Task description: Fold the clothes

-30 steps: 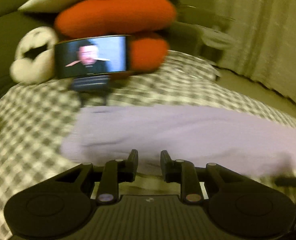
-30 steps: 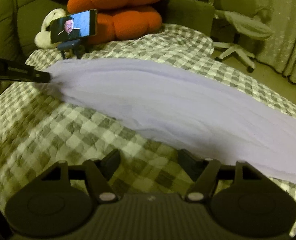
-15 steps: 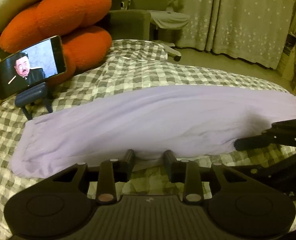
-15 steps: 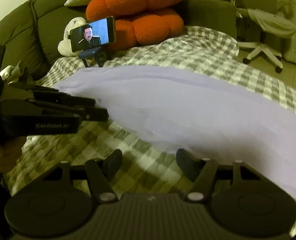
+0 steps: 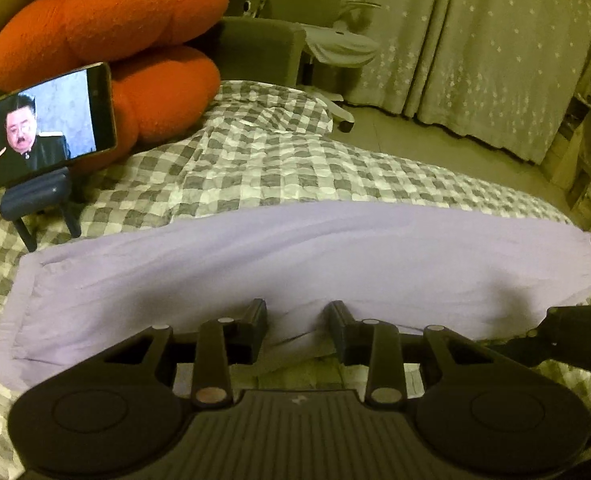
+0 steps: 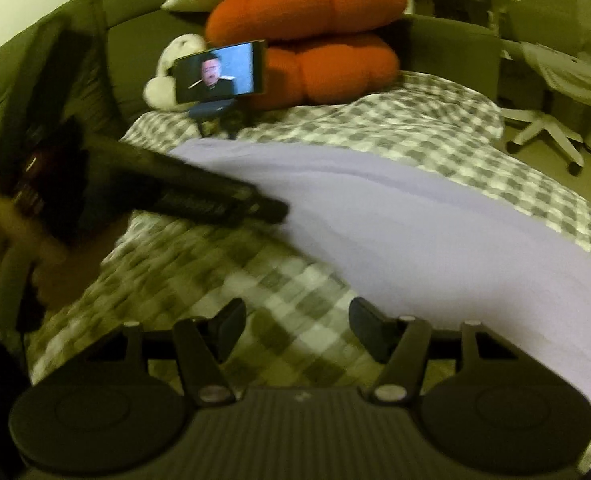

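Observation:
A long lilac garment (image 5: 295,264) lies folded lengthwise in a strip across the checked bedspread (image 5: 263,168). My left gripper (image 5: 295,322) is open, its fingers at the garment's near edge about the middle, with cloth between the tips. My right gripper (image 6: 297,326) is open and empty over the bedspread, just short of the garment (image 6: 395,232). The left gripper's fingers (image 6: 223,204) show in the right wrist view, touching the garment's near edge. The right gripper's body (image 5: 567,336) shows at the right in the left wrist view.
A phone on a stand (image 5: 43,128) plays a video at the head of the bed, in front of orange cushions (image 5: 127,40) and a white plush (image 6: 167,76). A white office chair (image 6: 551,92) and curtains (image 5: 475,40) stand beyond the bed.
The left gripper has slid right along the garment's near edge toward its middle and opened a little wider. The right wrist view has swung and blurred; both grippers are closer together.

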`<action>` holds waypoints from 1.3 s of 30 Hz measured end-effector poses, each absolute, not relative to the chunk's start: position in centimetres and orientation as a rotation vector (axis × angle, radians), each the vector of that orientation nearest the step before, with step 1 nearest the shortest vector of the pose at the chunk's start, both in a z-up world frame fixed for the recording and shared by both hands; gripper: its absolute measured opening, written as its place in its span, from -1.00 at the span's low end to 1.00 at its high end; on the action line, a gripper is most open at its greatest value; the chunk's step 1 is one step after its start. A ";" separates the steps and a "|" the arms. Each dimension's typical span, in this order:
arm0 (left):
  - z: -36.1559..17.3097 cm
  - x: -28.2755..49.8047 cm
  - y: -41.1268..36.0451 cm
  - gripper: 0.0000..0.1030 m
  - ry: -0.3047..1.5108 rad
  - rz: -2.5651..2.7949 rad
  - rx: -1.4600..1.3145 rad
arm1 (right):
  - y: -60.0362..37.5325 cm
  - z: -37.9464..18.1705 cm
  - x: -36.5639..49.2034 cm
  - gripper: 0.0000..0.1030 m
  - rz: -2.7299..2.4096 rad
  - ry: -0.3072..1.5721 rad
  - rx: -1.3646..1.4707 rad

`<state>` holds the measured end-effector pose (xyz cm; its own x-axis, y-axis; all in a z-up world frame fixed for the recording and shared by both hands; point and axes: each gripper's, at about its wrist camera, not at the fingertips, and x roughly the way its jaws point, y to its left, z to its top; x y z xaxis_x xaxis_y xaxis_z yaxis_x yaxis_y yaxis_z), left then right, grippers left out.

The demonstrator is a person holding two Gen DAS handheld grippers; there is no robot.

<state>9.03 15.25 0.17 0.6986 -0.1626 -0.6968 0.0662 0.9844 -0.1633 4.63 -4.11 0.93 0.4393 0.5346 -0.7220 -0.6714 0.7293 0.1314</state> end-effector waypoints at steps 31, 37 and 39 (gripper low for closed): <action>1.1 5.9 20.1 -0.25 0.849 -0.076 -0.253 | -3.8 -0.5 9.6 0.20 0.864 0.781 0.008; 1.4 5.0 22.3 -0.25 0.844 -0.014 -0.333 | -2.2 -1.0 9.7 0.20 0.935 0.786 0.075; 1.4 4.9 23.2 -0.25 0.838 0.017 -0.362 | -1.8 -1.1 9.4 0.21 0.959 0.785 0.093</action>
<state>4.91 23.19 1.40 0.6723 -0.1269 -0.7293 -0.1558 0.9389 -0.3070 9.39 -1.78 -1.11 0.3257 0.7624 -0.5592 -0.6985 0.5926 0.4011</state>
